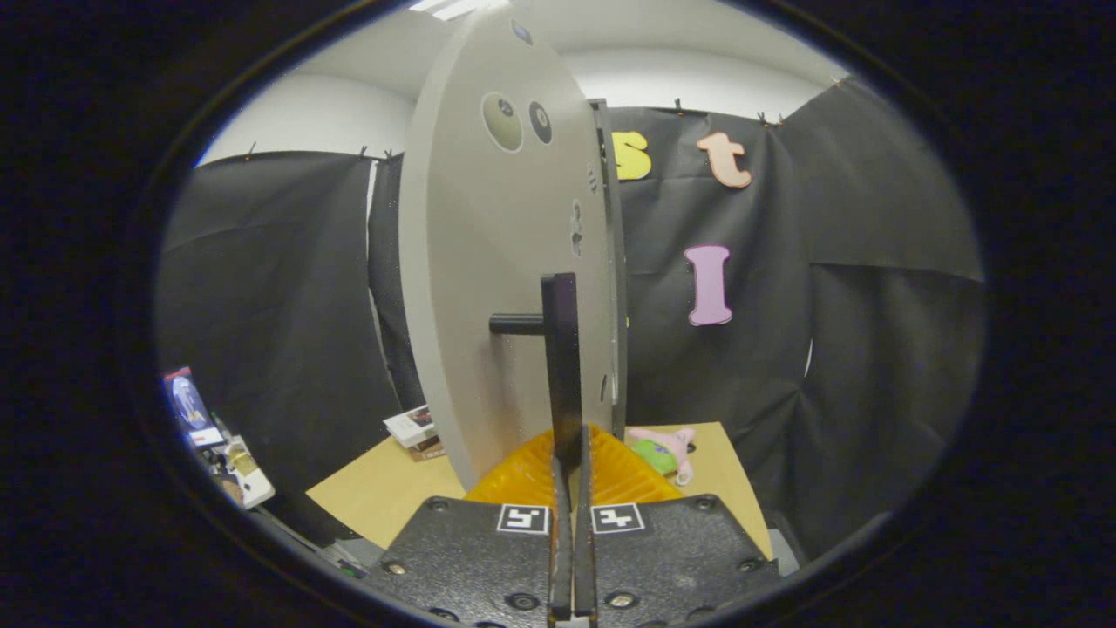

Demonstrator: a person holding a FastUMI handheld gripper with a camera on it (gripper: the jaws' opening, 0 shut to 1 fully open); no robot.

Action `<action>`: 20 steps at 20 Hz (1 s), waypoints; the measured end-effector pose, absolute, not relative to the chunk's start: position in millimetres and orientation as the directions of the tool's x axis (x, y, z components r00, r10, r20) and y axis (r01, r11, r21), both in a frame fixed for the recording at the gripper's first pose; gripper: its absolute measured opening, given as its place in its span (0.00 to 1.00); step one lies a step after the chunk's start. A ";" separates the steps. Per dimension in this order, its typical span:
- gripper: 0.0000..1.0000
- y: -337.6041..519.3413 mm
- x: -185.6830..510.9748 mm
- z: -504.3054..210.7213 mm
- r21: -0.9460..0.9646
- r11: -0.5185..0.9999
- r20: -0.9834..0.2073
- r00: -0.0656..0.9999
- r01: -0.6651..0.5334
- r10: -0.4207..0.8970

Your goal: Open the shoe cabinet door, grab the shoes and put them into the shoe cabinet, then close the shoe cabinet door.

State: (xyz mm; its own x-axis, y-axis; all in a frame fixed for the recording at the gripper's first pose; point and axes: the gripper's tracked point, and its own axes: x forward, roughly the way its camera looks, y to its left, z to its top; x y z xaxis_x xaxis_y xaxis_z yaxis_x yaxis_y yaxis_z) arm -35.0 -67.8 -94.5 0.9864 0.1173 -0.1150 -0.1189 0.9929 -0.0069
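The light grey shoe cabinet door [488,262] stands nearly edge-on just ahead of me, swung out from the cabinet's side panel [613,262]. A black bar handle [560,349] sticks out from the door on a short post. My gripper [571,453] is shut on the lower end of this handle, one finger pressing on each side of the bar. Both fingers lie close together, with only the thin bar between them.
The cabinet stands on a light wooden table [392,493]. A pink and green plush toy [664,451] lies on the table to the right of the fingers. A small stack of books [417,429] lies behind the door to the left. Boxes and clutter [209,436] sit lower left, off the table.
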 end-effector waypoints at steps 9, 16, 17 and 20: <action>0.04 -137.4 -32.3 -94.0 0.070 0.997 -0.109 0.993 -0.039 0.047; 0.04 -137.7 -34.2 -95.4 0.066 0.997 -0.104 0.994 -0.034 0.040; 0.04 -139.3 -37.8 -96.0 0.070 0.997 -0.097 0.995 -0.028 0.035; 0.12 -146.0 -55.8 -95.4 0.069 0.997 -0.090 0.996 0.018 -0.012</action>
